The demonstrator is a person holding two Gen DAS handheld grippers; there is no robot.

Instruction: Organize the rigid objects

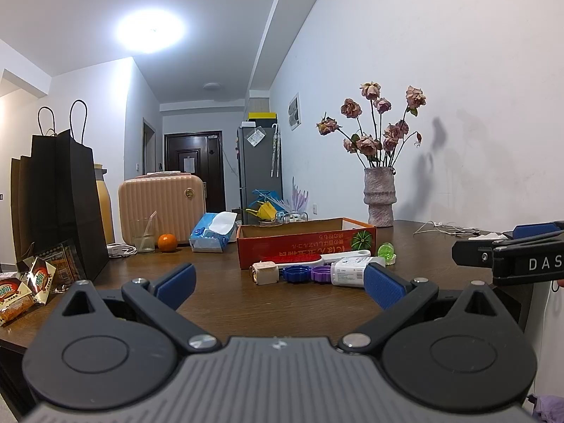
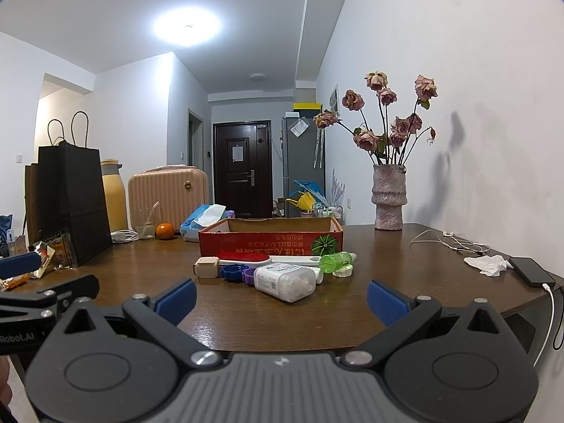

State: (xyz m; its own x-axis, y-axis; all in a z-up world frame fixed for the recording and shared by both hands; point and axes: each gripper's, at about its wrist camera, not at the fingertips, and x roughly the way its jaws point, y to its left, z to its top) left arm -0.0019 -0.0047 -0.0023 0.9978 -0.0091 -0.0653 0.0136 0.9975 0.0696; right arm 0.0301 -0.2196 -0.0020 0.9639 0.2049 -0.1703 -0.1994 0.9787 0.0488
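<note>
A red cardboard box (image 1: pixel 303 243) (image 2: pixel 269 241) stands open on the brown table. Before it lie a small wooden cube (image 1: pixel 265 272) (image 2: pixel 207 267), a red-bristled white brush (image 1: pixel 317 258) (image 2: pixel 246 256), a blue cap (image 1: pixel 295 275) (image 2: pixel 233 272), a purple cap (image 1: pixel 321 273) (image 2: pixel 249 276), a white plastic container (image 1: pixel 350 272) (image 2: pixel 286 281) and a green bottle (image 1: pixel 386 251) (image 2: pixel 336 261). My left gripper (image 1: pixel 280 283) is open near the table's front edge, short of the pile. My right gripper (image 2: pixel 282 299) is open too, nothing between its fingers. Each gripper shows at the other view's edge.
A black paper bag (image 1: pixel 67 204), snack packets (image 1: pixel 21 289), a glass (image 1: pixel 142 234), an orange (image 1: pixel 167 242), a tissue pack (image 1: pixel 211 232) and a peach case (image 1: pixel 162 204) stand at the left. A vase of dried roses (image 2: pixel 387 197), cables (image 2: pixel 454 241), tissue and a phone (image 2: pixel 532 271) are right.
</note>
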